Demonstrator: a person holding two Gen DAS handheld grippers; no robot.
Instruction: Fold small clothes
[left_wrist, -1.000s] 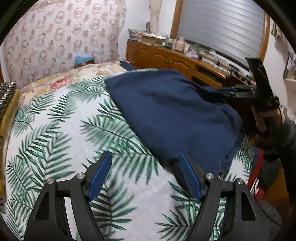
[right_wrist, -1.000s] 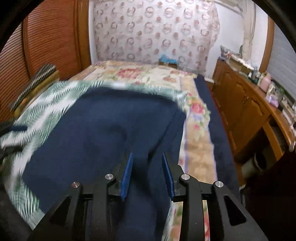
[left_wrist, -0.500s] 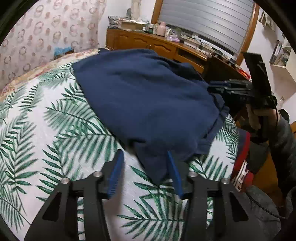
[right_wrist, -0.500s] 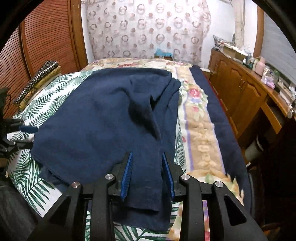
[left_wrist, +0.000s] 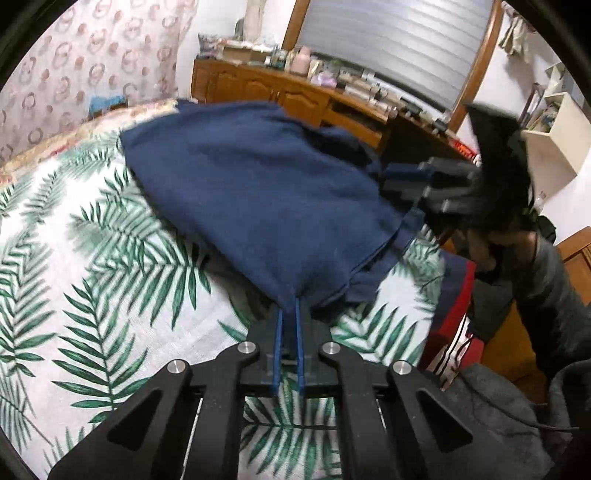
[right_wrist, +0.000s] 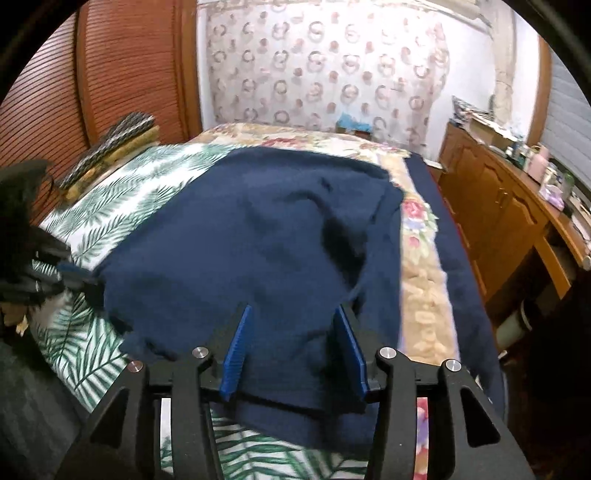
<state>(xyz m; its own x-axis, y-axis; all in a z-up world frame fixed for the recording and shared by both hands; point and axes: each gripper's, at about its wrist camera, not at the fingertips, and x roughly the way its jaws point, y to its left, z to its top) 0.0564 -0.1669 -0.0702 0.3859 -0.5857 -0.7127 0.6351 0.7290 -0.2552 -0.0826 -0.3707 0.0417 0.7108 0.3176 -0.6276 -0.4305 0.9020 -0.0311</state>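
Navy garment (left_wrist: 266, 199) rumpled, corner pinched by left gripper (left_wrist: 289, 314), right gripper (right_wrist: 291, 325) agape.

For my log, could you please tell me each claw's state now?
Left claw: shut on the navy garment.
Right claw: open, holding nothing.

You get soft, even indoor light with faint shadows; motion blur smears the right gripper (left_wrist: 402, 181) beside the navy garment (left_wrist: 266, 192), and fisheye bends the edges.
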